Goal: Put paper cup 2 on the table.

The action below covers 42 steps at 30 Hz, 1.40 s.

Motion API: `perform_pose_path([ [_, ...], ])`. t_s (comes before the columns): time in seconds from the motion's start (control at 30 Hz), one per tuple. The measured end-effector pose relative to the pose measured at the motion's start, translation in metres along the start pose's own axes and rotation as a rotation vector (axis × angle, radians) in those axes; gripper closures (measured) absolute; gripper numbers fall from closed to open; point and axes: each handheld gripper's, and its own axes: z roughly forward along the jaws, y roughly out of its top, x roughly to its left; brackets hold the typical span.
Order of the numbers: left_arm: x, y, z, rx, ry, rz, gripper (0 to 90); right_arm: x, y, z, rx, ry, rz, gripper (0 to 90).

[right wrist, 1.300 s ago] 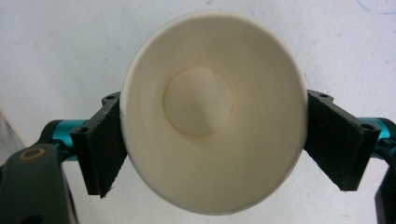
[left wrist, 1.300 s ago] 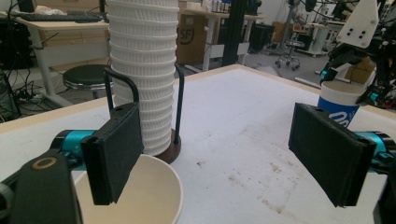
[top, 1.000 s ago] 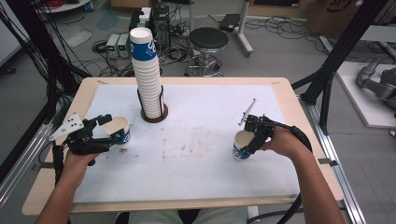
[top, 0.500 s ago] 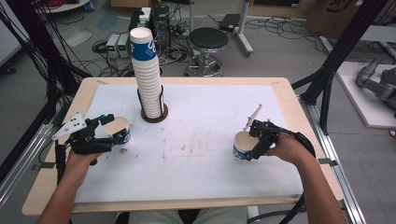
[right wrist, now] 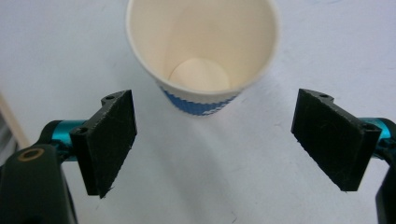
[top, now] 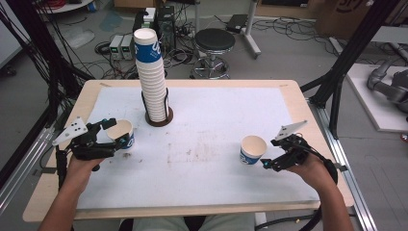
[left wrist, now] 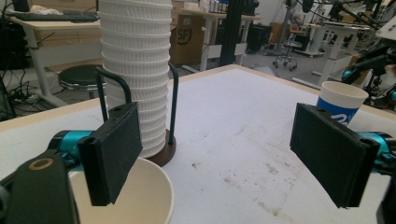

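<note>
Grey floor; black round stool point(top: 215, 42) behind wooden table point(top: 298, 101); cable tangle point(top: 43, 62) left; cardboard boxes point(top: 346, 14) far right.

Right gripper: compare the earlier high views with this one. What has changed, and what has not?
The right gripper let go of its paper cup and drew back, open. The left gripper has just opened further at its cup. Both cups and the stack kept their places.

Left gripper point(top: 108, 136) fingers just opening; right gripper point(top: 269, 156) agape.
</note>
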Motion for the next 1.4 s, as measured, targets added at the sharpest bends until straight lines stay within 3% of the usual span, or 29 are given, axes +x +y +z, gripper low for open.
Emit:
perform_pose_path([
  [0.2,0.001,-0.003,-0.003,-0.002,0.002,-0.001,16.4,0.001,-0.024,-0.014,-0.267,-0.042,0.088,14.5],
  [0.27,0.001,-0.003,-0.002,0.000,0.001,0.002,16.4,0.003,-0.029,-0.017,-0.314,-0.063,0.106,14.5],
  [0.47,-0.003,-0.004,0.001,0.008,0.003,0.017,16.4,0.008,-0.038,-0.020,-0.407,-0.186,0.140,14.5],
  [0.6,-0.005,-0.006,0.002,0.003,-0.003,0.012,16.4,0.008,-0.040,-0.021,-0.420,-0.214,0.161,14.5],
  [0.87,-0.005,-0.012,-0.003,-0.007,0.018,0.015,16.4,0.009,-0.041,-0.021,-0.436,-0.226,0.169,14.5],
  [1.4,-0.009,-0.014,0.001,-0.002,0.005,0.024,16.4,0.012,-0.045,-0.025,-0.454,-0.235,0.190,14.5],
])
